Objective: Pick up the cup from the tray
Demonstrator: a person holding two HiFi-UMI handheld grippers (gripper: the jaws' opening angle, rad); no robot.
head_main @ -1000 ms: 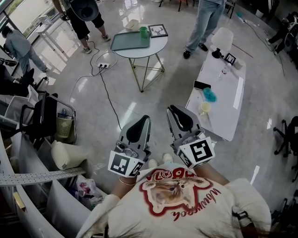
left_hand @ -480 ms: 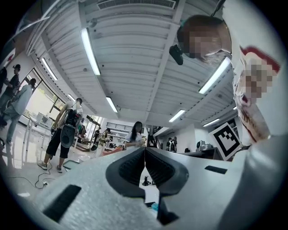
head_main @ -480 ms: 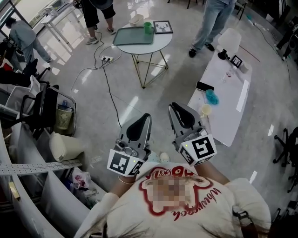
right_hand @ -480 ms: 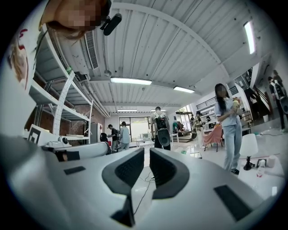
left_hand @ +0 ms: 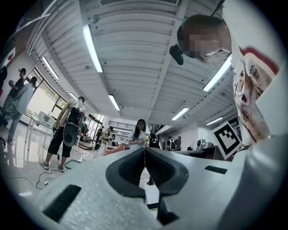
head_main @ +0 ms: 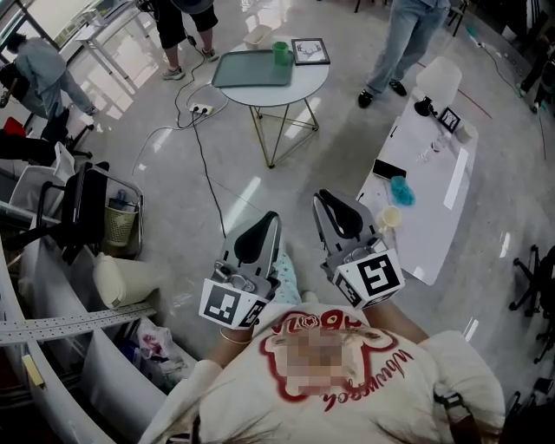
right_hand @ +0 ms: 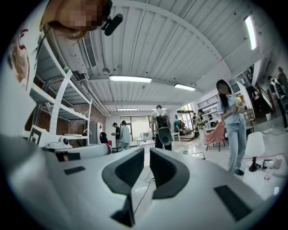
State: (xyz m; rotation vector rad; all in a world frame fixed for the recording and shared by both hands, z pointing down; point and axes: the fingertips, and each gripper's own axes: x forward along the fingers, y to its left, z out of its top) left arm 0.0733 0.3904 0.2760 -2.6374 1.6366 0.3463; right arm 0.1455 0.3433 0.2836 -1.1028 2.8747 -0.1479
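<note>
Position check, nearest first: you hold the left gripper [head_main: 260,227] and the right gripper [head_main: 329,208] side by side just in front of your chest, both pointing away from you over the floor. The left gripper's fingers [left_hand: 130,168] are pressed together with nothing between them. The right gripper's fingers [right_hand: 128,168] leave only a thin slit, and that slit is empty.

Beyond your right gripper, a long white table [head_main: 442,217] runs away from you. A teal object [head_main: 401,191] and a dark phone [head_main: 388,168] lie on it.

Farther ahead, well apart from both grippers, stands a round table [head_main: 308,80]. On it lies the tray [head_main: 251,69]. The green cup [head_main: 281,53] stands upright at the tray's far right corner, between the tray and a framed picture [head_main: 310,51]. You cannot tell whether the cup rests on the tray or just beside its rim.

One person [head_main: 395,35] stands past the round table on the right, another person [head_main: 186,26] on the left.
</note>
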